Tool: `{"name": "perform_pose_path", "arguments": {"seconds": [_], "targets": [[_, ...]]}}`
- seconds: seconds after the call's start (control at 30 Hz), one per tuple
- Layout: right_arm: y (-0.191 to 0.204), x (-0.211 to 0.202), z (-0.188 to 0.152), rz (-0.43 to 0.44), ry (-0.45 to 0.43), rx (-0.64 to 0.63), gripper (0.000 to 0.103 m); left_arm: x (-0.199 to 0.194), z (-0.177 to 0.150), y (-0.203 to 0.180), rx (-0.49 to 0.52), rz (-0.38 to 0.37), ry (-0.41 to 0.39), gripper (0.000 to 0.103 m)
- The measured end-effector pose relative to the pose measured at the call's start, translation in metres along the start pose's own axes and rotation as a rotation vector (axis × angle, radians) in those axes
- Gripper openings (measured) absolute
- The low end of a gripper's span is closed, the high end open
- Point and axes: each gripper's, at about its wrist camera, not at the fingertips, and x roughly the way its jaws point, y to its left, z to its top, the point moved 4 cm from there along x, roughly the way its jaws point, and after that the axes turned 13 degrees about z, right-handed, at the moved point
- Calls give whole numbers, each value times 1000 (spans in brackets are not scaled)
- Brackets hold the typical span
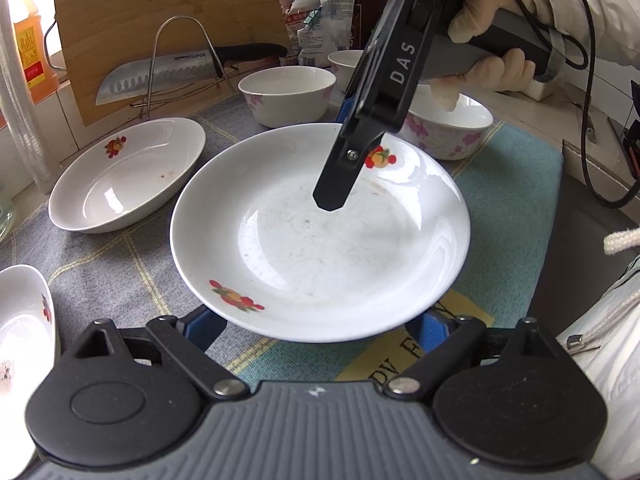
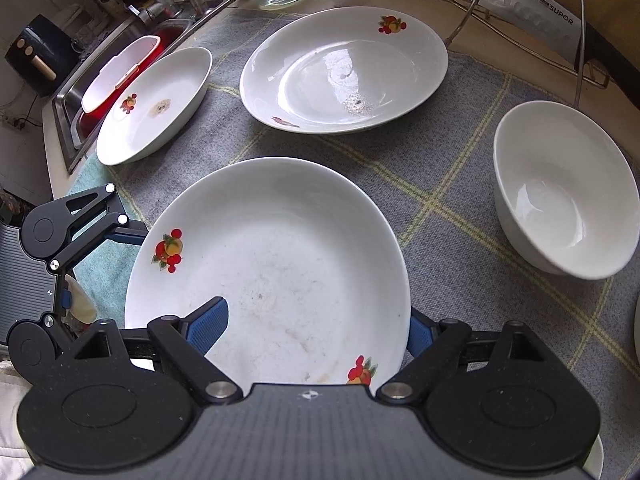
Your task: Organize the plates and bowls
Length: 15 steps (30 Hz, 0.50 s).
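Two grippers share one white fruit-print ceramic plate (image 1: 320, 240).
Left gripper (image 1: 320, 326) and right gripper (image 2: 318, 320) each clench opposite rims, keeping it level above the grey checked cloth (image 2: 460, 200).

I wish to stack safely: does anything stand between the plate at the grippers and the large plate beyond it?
Nothing visible does. Only bare cloth lies between the near plate and the large plate. The white bowl stands off to the right and the side plate to the left, both clear of that line.
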Motion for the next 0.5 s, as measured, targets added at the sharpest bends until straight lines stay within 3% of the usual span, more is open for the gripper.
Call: {"name": "perform_pose_path", "arguments": {"seconds": [0.5], "targets": [[43,15,35,-10,-22,-23,93,-28,-16,47,-6,11,-3,95]]}}
